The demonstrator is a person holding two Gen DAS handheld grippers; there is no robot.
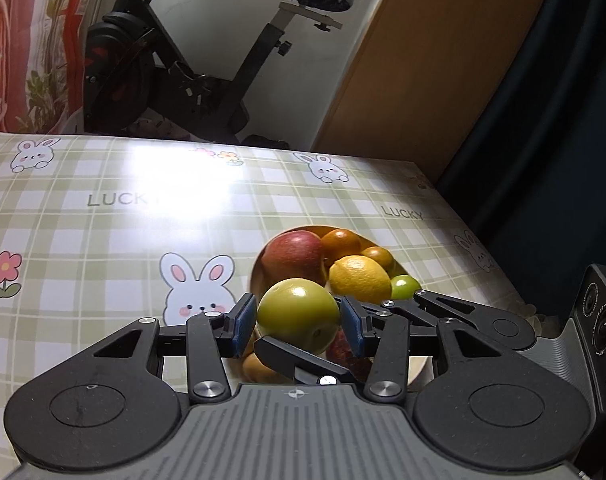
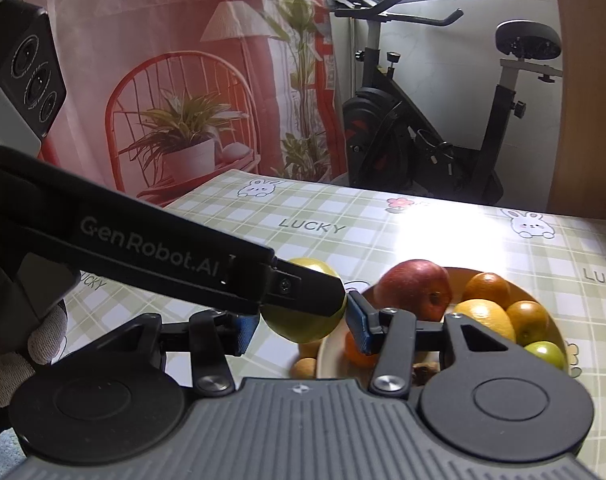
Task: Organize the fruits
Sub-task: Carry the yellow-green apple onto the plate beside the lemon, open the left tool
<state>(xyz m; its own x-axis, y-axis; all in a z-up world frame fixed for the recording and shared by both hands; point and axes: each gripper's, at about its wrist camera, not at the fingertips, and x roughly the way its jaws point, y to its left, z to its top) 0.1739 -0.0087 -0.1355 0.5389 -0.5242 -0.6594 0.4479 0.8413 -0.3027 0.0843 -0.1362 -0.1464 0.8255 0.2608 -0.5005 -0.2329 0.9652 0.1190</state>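
Left wrist view: left hand-held gripper point(image 1: 298, 322) clamps a green apple point(image 1: 299, 315) over the fruit bowl point(image 1: 417, 370) on the surface point(image 1: 103, 240). Right wrist view: right hand-held gripper point(image 2: 303, 330) brackets that apple point(image 2: 303, 322); contact unclear, can't tell grip state.

Green apple point(image 1: 298, 315) between left hand-held gripper point(image 1: 299, 326) pads, above fruit bowl point(image 1: 417, 368).

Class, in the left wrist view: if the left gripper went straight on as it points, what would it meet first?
The green fruit, already between the fingers of the left gripper. Past it, probably the lemon and red apple in the bowl, though depth is unclear.
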